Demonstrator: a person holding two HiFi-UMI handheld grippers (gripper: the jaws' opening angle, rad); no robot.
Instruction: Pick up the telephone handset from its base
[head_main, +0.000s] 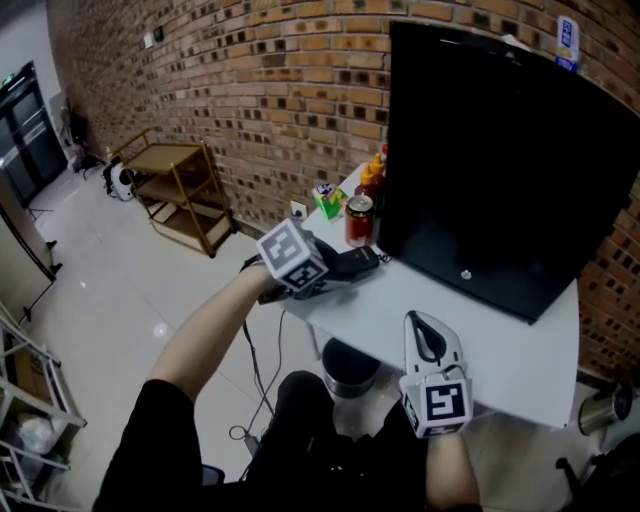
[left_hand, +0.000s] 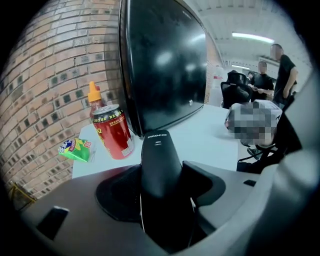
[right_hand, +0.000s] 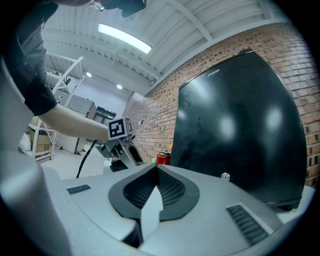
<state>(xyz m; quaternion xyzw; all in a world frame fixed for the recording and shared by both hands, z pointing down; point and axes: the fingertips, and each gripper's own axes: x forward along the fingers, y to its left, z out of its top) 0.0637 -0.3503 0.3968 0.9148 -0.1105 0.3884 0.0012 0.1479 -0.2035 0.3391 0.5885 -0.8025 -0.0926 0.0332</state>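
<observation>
1. Brick wall (head_main: 260, 90): red-brown, behind the desk and running on to the left.
2. Desk (head_main: 500, 345): white top, set against the wall.
3. Monitor (head_main: 500, 160): large, black, screen dark. It stands on the desk and takes up most of its back half.
4. Wooden trolley (head_main: 185, 190): two shelves, on the floor by the wall, well apart from the desk.
5. Right hand-held gripper (right_hand: 154, 175): light grey with a marker cube at the wrist. It lies over the desk's near edge in front of the monitor, jaws pressed together with nothing between them.
6. Left hand-held gripper (head_main: 335, 268): marker cube on top, reaching in at the desk's left end and angled downward. Its jaws are pinching the telephone handset, with the dark pads against both of its sides.
7. Telephone handset (left_hand: 160, 155): black and slim, at the left end of the desk just beside the can, its far tip towards the monitor's lower edge. The base under it cannot be made out, nor whether the handset has left it.
8. Red can (head_main: 359, 220): upright, between the handset and the monitor's left edge.
9. Bottle (head_main: 373, 175): orange cap, upright behind the can, near the wall.
10. Green packet (head_main: 327, 198): small, lying at the desk's back left corner, left of the can.
</observation>
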